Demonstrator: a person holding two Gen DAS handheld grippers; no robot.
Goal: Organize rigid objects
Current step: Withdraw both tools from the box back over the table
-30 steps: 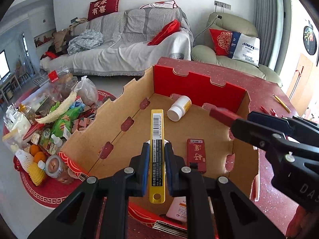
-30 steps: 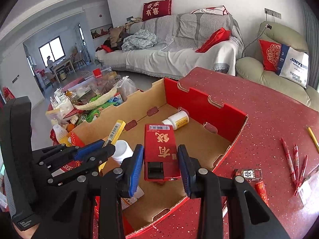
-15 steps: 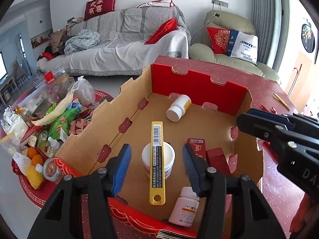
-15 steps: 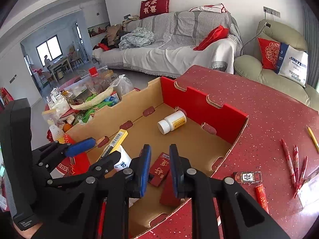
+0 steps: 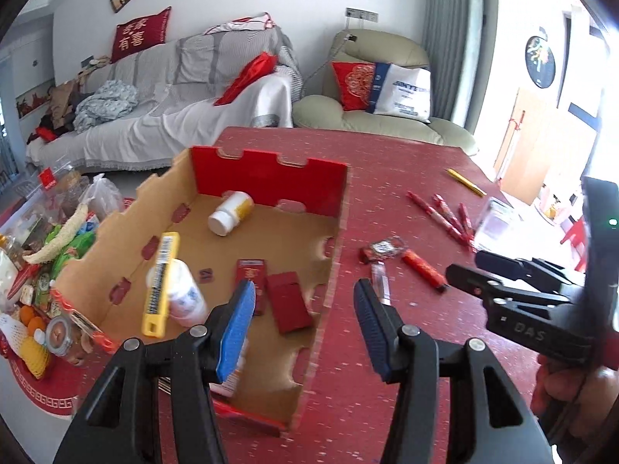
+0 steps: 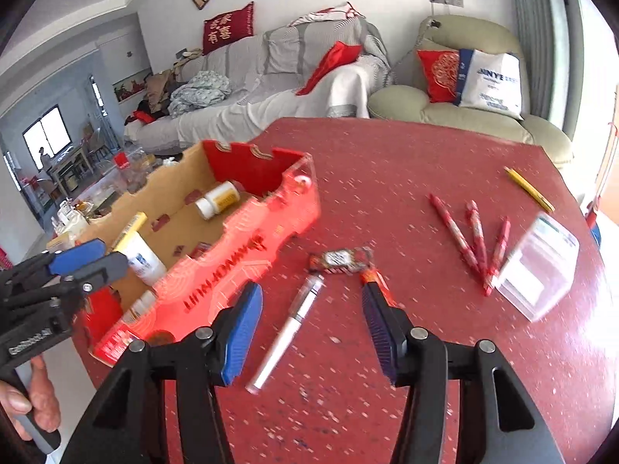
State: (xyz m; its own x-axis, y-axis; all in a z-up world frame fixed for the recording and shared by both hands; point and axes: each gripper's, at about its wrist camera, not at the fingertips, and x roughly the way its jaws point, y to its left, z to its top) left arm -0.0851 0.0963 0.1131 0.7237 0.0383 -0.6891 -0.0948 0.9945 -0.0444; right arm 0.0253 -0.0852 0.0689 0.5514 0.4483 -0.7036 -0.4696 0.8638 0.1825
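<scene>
The cardboard box [image 5: 271, 181] with red outer walls [image 6: 240, 247] holds a yellow utility knife [image 5: 160, 282] resting on a white bottle [image 5: 185, 297]. It also holds a yellow-labelled bottle [image 5: 230, 212] and two small red boxes [image 5: 290, 303]. My left gripper [image 5: 303, 294] is open and empty above the box's right wall. My right gripper [image 6: 311, 294] hovers over the red table, its jaws opening. A silver pen [image 6: 294, 324] lies on the table below and between the fingers, untouched. Each gripper shows in the other's view: right [image 5: 503, 286], left [image 6: 77, 266].
On the red table [image 6: 387, 174] lie a wrapped packet [image 6: 340, 259], a red tube [image 5: 421, 270], three red pens [image 6: 464, 239], a yellow pencil [image 6: 528, 189] and a clear plastic box [image 6: 537, 266]. Groceries crowd the floor left of the box. A hand grips each handle.
The left gripper let go of the yellow knife, which now rests on the white bottle. The right gripper dropped its red box into the carton, shut, then opened. Both swung right, towards the table.
</scene>
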